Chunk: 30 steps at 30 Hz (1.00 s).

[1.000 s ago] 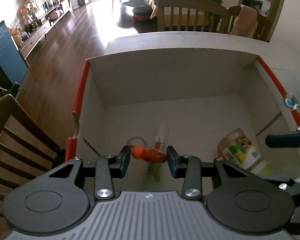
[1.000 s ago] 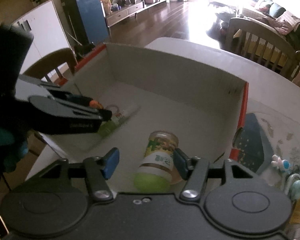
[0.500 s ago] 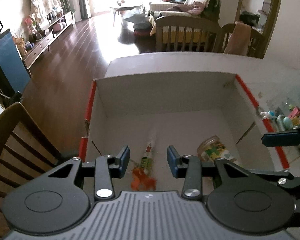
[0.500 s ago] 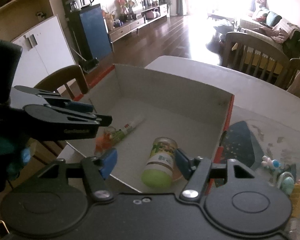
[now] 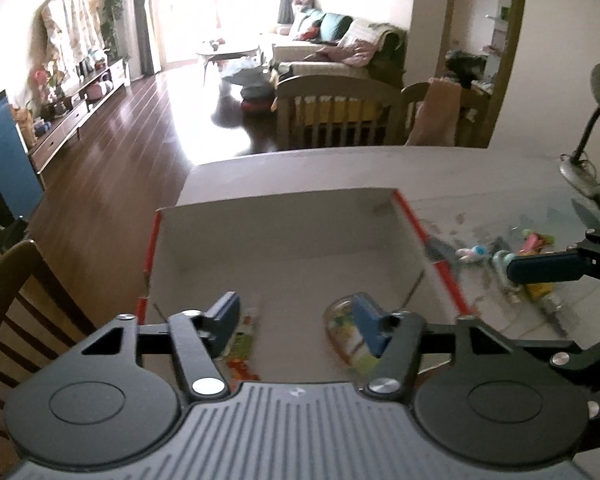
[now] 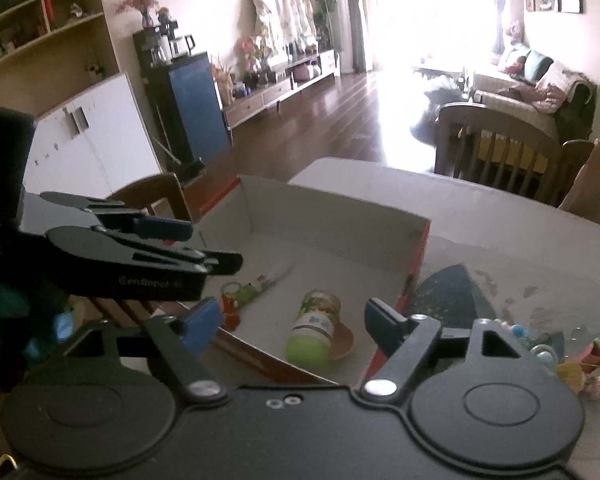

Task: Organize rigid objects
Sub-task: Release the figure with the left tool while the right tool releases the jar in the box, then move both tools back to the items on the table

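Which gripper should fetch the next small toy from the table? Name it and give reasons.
Right. The right gripper is open and empty, and the toys lie on the table on its side of the box. The left gripper, also empty, hangs over the box's far side.

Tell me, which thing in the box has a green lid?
The jar, lying on its side near the box's red edge. The tube and orange toy beside it are slimmer, without lids.

Strong daylight from the window (image 6: 428,16) far ahead of the tongs, blown out to white, with glare on the floor (image 5: 204,120) beyond. Dim and backlit nearby. Motion blur throughout; heavy fisheye bending and dark corners at the edges.
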Available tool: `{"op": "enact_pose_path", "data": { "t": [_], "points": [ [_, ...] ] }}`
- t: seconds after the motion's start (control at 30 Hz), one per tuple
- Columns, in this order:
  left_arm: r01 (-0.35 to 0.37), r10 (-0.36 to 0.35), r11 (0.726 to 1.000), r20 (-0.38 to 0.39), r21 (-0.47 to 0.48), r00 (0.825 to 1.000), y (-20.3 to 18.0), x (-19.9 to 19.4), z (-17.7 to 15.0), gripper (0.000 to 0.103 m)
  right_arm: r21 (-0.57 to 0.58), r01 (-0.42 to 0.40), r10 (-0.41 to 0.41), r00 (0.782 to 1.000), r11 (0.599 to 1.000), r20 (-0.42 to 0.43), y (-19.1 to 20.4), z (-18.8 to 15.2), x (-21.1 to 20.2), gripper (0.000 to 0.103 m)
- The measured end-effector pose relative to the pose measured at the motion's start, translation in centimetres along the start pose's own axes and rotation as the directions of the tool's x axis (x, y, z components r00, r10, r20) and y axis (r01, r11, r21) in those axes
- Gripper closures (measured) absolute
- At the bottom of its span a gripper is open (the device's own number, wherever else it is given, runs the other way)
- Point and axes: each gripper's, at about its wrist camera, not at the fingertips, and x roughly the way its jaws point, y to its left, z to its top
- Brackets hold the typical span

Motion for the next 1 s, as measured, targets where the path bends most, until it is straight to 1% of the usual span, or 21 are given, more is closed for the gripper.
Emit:
{"op": "enact_pose_path", "data": {
  "t": [0.27, 0.37, 0.4, 0.6, 0.7, 0.8, 1.0],
  "points": [
    [0.055, -0.055, 0.998, 0.034, 0.001, 0.998, -3.2, -1.6, 0.3, 0.035, 0.041, 0.011, -0.014, 0.998, 0.999, 0.064, -2.3, -1.5, -3.9, 0.015],
    [0.078, -0.078, 0.997, 0.042, -0.003, 0.996, -4.5, -1.8, 0.3, 0.028, 0.062, 0.023, -0.028, 0.996, 0.998, 0.081, -3.4, -2.2, -5.2, 0.012],
    [0.083, -0.082, 0.997, 0.046, -0.002, 0.996, -4.9, -2.0, 0.2, 0.028, 0.072, 0.027, -0.033, 0.996, 0.997, 0.087, -3.9, -2.5, -5.6, 0.012],
    [0.108, -0.108, 0.994, 0.046, 0.013, 0.993, -8.2, -1.5, 0.0, 0.028, 0.106, 0.085, -0.097, 0.989, 0.991, 0.115, -6.9, -4.7, -7.8, 0.010],
    [0.123, -0.123, 0.992, 0.039, 0.012, 0.992, -10.0, -0.9, -0.1, 0.027, 0.134, 0.110, -0.126, 0.986, 0.985, 0.112, -8.9, -6.3, -8.9, 0.010],
    [0.141, -0.141, 0.990, 0.034, 0.015, 0.989, -11.9, -0.3, -0.3, 0.020, 0.158, 0.146, -0.163, 0.981, 0.977, 0.105, -10.9, -7.8, -9.6, 0.010],
    [0.164, -0.165, 0.986, 0.014, 0.034, 0.986, -15.5, 1.4, -0.5, 0.020, 0.203, 0.190, -0.207, 0.976, 0.961, 0.064, -14.3, -10.2, -10.3, 0.010]
  ]
}}
